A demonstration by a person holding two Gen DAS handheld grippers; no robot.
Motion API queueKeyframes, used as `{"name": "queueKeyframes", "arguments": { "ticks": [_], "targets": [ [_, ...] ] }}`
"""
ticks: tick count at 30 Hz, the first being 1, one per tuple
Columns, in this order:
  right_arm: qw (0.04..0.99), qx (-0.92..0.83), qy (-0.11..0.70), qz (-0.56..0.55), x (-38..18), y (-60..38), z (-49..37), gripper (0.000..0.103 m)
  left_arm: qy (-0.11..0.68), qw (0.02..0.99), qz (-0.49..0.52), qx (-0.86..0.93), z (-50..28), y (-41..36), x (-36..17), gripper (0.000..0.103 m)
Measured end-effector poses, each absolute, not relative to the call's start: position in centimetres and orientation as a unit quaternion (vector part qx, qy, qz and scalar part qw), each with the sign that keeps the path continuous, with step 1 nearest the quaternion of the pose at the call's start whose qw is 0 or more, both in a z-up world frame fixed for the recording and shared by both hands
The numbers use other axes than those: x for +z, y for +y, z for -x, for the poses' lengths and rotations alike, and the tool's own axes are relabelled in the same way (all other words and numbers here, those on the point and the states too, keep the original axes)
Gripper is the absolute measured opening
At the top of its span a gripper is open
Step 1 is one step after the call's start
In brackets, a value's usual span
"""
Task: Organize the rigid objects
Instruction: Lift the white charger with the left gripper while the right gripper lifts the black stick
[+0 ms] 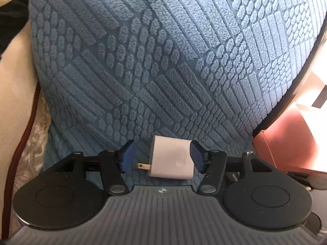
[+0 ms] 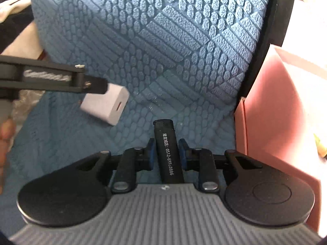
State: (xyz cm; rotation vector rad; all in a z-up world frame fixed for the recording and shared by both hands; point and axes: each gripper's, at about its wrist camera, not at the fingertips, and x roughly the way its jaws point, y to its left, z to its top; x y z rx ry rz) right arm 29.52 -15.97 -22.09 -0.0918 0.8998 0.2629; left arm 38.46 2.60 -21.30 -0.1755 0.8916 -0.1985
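Note:
A white charger plug (image 1: 171, 159) lies on a blue textured cushion (image 1: 163, 61), between the jaws of my left gripper (image 1: 161, 154). Its side rests against the right-hand pad. Its metal prong (image 1: 142, 165) points toward the left-hand pad and stops short of it, so this gripper stands open. In the right wrist view the same charger (image 2: 106, 105) shows at the left under a black finger (image 2: 94, 85) of the left gripper. My right gripper (image 2: 167, 153) is shut on a black lighter (image 2: 168, 151) with white print, which points forward over the cushion.
A pink box (image 2: 276, 112) stands against the cushion's right side, also at the right (image 1: 286, 134) of the left wrist view. A black rim (image 2: 271, 40) runs along the cushion's right edge. A person's hand (image 2: 6, 134) holds the left gripper. Beige fabric (image 1: 16, 94) lies to the left.

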Motion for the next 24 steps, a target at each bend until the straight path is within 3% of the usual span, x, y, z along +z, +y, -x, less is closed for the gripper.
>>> {"name": "queueKeyframes", "arguments": {
  "ticks": [12,17,24],
  "targets": [
    [0.889,0.132,0.434,0.062,-22.8,-15.8,-25.8,0.027,0.443,0.891,0.001,-0.104,-39.6,-1.6,-24.0,0.064],
    [0.891,0.129,0.429,0.070,-23.1,-15.1,-25.3,0.027,0.440,0.893,-0.032,-0.092,-39.2,-3.4,-24.2,0.059],
    [0.886,0.141,0.436,0.064,-22.8,-14.0,-25.0,0.027,0.462,0.884,-0.002,-0.078,-38.5,-2.7,-23.7,0.058]
  ]
}}
